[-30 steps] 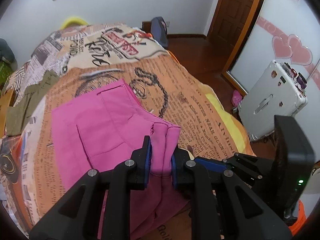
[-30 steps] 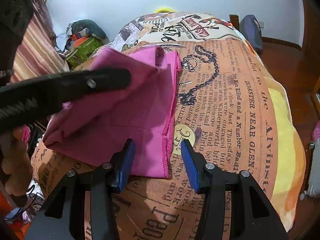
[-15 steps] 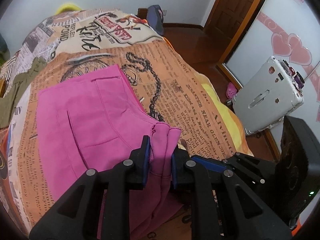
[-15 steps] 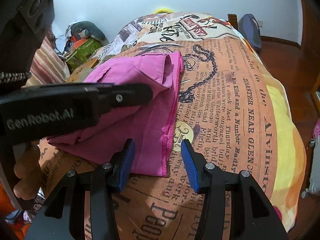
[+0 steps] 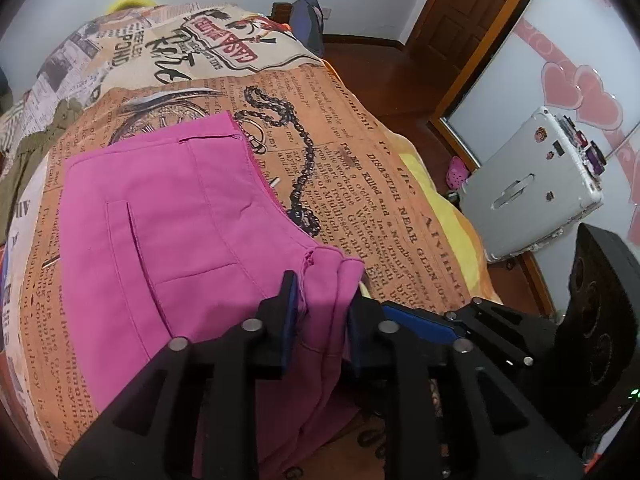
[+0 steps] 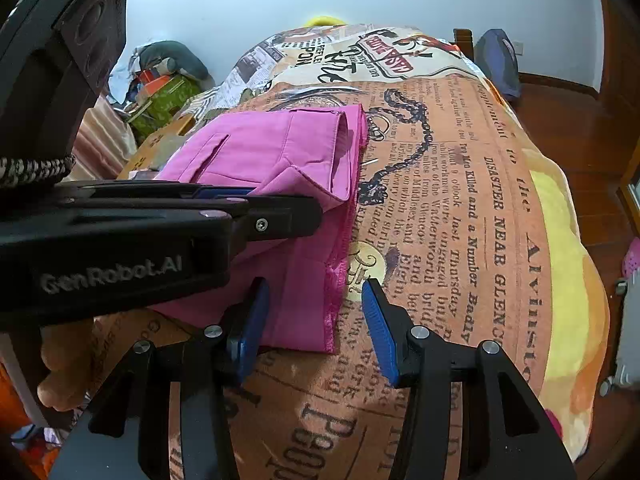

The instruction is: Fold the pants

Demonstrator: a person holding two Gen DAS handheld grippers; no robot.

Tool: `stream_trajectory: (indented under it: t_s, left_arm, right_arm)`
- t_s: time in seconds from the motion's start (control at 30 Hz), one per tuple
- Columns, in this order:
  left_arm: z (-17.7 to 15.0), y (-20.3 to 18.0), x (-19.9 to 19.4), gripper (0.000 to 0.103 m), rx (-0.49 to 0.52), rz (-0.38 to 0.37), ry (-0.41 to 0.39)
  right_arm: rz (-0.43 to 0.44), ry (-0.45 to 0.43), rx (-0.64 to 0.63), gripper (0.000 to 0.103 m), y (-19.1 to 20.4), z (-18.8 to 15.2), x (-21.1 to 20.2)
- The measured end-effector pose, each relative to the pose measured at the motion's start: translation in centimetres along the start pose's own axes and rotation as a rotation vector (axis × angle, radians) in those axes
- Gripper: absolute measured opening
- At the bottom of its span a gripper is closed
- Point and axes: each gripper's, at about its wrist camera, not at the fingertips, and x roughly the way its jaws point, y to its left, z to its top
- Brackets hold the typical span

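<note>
Pink pants (image 5: 172, 216) lie on a bed with a newspaper-print blanket (image 5: 400, 200). My left gripper (image 5: 322, 304) is shut on a bunched edge of the pants and holds it folded over the rest, low above the bed. In the right wrist view the pants (image 6: 288, 152) lie doubled over, with the left gripper (image 6: 280, 216) reaching across from the left. My right gripper (image 6: 314, 308) is open, its jaws either side of the near hem of the pants, close to the blanket (image 6: 460, 240).
An olive garment (image 5: 24, 160) lies at the bed's left edge. A silver suitcase (image 5: 532, 188) stands on the wooden floor to the right, by a door (image 5: 468, 4). Clutter and boxes (image 6: 160, 84) sit left of the bed. A dark bag (image 6: 498, 60) is at the far end.
My left gripper has carried the held pant edge forward and down, so the fold now lies flatter over the pants. My right gripper has stayed open in the same place.
</note>
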Motion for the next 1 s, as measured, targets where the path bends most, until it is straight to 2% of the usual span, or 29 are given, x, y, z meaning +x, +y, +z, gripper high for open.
stream_trajectory:
  t_s: [0.1, 0.17, 0.2, 0.33, 0.4, 0.5, 0.67, 0.77, 0.87, 0.93, 1.0]
  left_arm:
    - [0.1, 0.2, -0.8, 0.038, -0.015, -0.027, -0.001]
    - [-0.1, 0.2, -2.0, 0.057, -0.011, -0.017, -0.024]
    - [-0.2, 0.2, -2.8, 0.059, -0.003, -0.015, -0.05]
    - [-0.6, 0.5, -6.2, 0.063, 0.051, 0.024, -0.134]
    - [-0.9, 1.5, -7.4, 0.067, 0.079, 0.095, -0.173]
    - [-1.6, 3.4, -7.3, 0.067, 0.091, 0.185, -0.159]
    - [-4.0, 5.4, -5.1, 0.068, 0.083, 0.194, -0.065]
    - [-4.9, 5.4, -4.7, 0.072, 0.085, 0.212, -0.09]
    - [-4.6, 5.7, -4.8, 0.072, 0.083, 0.189, -0.079]
    - [-4.3, 6.1, -5.3, 0.072, 0.077, 0.174, -0.077]
    - [-3.7, 6.6, -5.9, 0.072, 0.077, 0.198, -0.096]
  right_arm:
    - [-0.01, 0.006, 0.005, 0.047, -0.2, 0.0, -0.4]
    - [-0.018, 0.003, -0.005, 0.047, -0.2, -0.1, -0.9]
    - [-0.026, -0.001, -0.012, 0.047, -0.1, -0.1, -1.3]
    - [-0.033, -0.032, -0.031, 0.047, 0.2, 0.2, -2.7]
    - [-0.032, -0.059, -0.042, 0.047, 0.6, 0.6, -3.6]
    - [-0.026, -0.099, -0.051, 0.047, 1.1, 1.2, -4.7]
    - [-0.018, -0.153, -0.061, 0.047, 2.0, 2.7, -5.2]
    - [-0.027, -0.155, -0.061, 0.047, 2.3, 3.4, -4.1]
    - [-0.044, -0.152, -0.042, 0.047, 2.0, 3.4, -2.6]
    - [-0.062, -0.114, -0.021, 0.047, 1.2, 3.0, -1.3]
    - [-0.064, -0.082, 0.006, 0.047, 0.3, 2.3, -0.4]
